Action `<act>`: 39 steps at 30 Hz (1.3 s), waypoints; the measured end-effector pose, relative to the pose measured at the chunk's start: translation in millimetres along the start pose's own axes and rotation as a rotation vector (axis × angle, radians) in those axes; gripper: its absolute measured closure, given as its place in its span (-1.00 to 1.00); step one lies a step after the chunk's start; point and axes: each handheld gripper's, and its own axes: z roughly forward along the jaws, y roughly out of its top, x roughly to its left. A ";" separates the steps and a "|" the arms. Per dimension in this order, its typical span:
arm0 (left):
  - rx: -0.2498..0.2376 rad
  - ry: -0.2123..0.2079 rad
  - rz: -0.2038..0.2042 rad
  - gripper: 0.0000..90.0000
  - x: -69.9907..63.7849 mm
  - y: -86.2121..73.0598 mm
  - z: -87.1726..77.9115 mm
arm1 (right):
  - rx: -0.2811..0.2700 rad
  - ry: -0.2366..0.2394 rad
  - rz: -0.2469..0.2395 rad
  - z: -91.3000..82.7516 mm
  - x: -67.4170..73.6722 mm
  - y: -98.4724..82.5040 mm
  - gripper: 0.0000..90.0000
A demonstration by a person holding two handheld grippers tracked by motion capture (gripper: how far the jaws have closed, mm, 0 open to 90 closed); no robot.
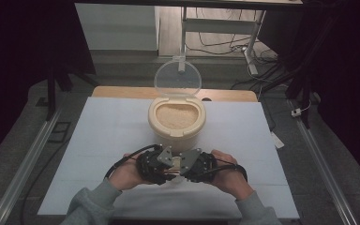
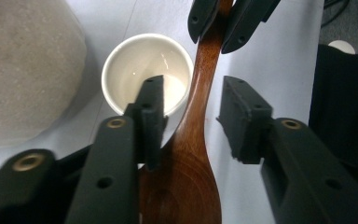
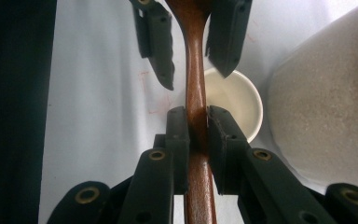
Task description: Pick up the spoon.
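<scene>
A dark wooden spoon (image 2: pixel 186 177) hangs level above the white sheet, over a small empty white cup (image 2: pixel 135 65). My right gripper (image 3: pixel 197 116) is shut on the spoon's handle (image 3: pixel 193 60), its pads pressed on both sides. My left gripper (image 2: pixel 192 86) faces it and straddles the spoon's neck near the bowl. Its one pad lies close against the wood while the other pad (image 2: pixel 235 112) stands clear with a gap, so it is open. In the high view the left gripper (image 1: pixel 166 165) and the right gripper (image 1: pixel 185 165) meet tip to tip in front of the rice container.
A cream tub of rice (image 1: pixel 176 119) stands mid-table behind the grippers, its clear round lid (image 1: pixel 177 78) tipped up at the back. The white sheet (image 1: pixel 108 140) covers the table. Dark floor and metal rails run along both sides.
</scene>
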 end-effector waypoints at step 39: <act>-0.134 0.131 -0.019 0.74 1.2 -7.5 -4.0 | -0.500 -0.279 0.577 -49.7 -16.7 -60.5 -0.24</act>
